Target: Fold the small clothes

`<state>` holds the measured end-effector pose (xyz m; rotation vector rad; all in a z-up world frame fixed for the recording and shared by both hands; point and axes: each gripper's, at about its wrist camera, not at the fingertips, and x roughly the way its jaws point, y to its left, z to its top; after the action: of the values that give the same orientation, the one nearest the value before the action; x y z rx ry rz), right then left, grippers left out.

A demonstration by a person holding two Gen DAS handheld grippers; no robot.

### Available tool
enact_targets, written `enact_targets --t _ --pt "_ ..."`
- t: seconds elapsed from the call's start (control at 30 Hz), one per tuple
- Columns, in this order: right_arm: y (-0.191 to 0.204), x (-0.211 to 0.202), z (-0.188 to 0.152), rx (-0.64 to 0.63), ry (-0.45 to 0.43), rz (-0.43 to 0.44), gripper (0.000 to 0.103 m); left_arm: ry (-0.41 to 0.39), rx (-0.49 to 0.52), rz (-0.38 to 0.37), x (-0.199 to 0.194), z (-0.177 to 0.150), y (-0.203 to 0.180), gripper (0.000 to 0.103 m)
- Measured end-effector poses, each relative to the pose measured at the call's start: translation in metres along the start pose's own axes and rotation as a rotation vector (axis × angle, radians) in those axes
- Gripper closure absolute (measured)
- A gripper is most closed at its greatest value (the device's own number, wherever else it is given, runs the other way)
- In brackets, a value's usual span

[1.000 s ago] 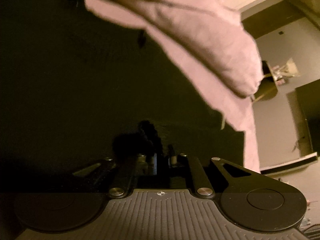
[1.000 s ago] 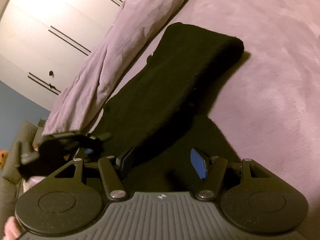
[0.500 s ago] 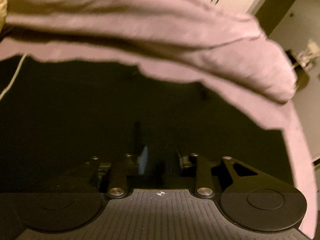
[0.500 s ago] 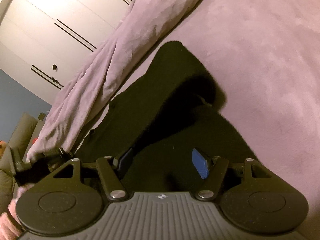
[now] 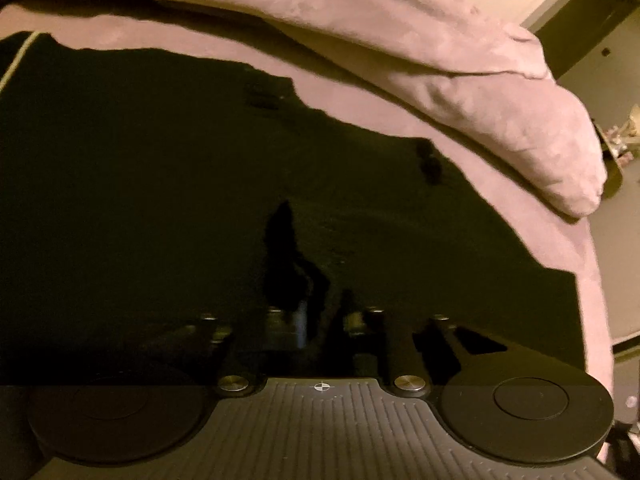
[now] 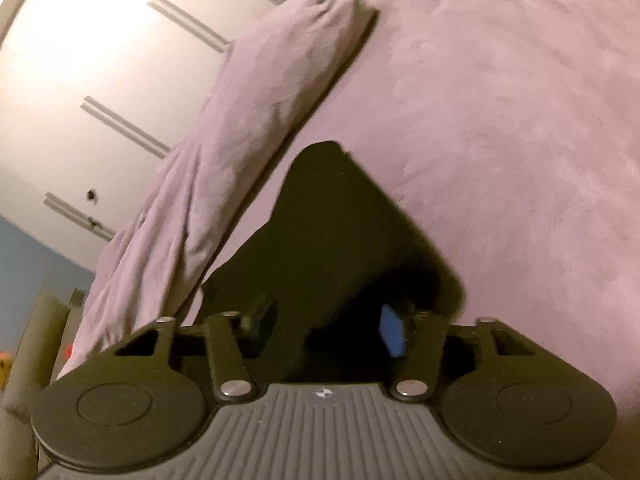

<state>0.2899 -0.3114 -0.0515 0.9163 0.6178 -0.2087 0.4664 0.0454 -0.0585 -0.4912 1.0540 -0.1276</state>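
Black garment (image 6: 344, 240) on purple bedspread (image 6: 520, 120)

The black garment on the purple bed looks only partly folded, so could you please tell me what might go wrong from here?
1. In the left wrist view, the left gripper looks pinched on the black garment; black on black hides the hold, so it may slip.
2. The right gripper has open jaws over the raised fold; closing might catch several layers.
3. The rumpled purple pillow lies close alongside and could snag.

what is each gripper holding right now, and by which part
The left gripper looks shut on a fold of the black garment, though it is dark. The right gripper is open, holding nothing.
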Motion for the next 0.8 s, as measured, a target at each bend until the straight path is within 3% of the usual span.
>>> enact_targets --t 0.1,0.17,0.27,0.37,0.53,0.63,0.7,0.77,0.8 --pt "0.002 0.005 0.003 0.000 0.002 -0.020 0.077 -0.047 0.033 0.003 -0.014 0.002 -0.007 0.090" --pt "0.006 0.003 0.003 -0.003 -0.003 0.013 0.087 -0.080 0.039 -0.011 -0.027 0.005 -0.010 0.090" --pt "0.011 0.001 0.002 -0.010 -0.011 0.043 0.087 -0.128 0.030 -0.038 -0.046 0.014 -0.008 0.091" --pt "0.005 0.010 0.002 0.044 0.000 0.027 0.080 -0.158 0.004 -0.044 -0.060 0.024 -0.002 0.091" --pt "-0.014 0.015 -0.002 0.189 0.008 0.030 0.076 -0.195 -0.013 -0.013 -0.076 0.030 0.016 0.091" --pt "-0.011 0.011 -0.013 0.168 0.000 0.034 0.070 -0.210 -0.008 0.013 -0.081 0.030 0.030 0.091" --pt "-0.007 0.012 -0.020 0.127 -0.001 0.009 0.071 -0.195 -0.029 0.038 -0.079 0.028 0.043 0.091" --pt "-0.005 0.016 -0.024 0.085 0.007 -0.053 0.085 -0.194 -0.029 0.070 -0.076 0.025 0.053 0.090" --pt "-0.003 0.017 -0.025 0.059 0.007 -0.075 0.086 -0.193 -0.019 0.091 -0.074 0.023 0.056 0.090"
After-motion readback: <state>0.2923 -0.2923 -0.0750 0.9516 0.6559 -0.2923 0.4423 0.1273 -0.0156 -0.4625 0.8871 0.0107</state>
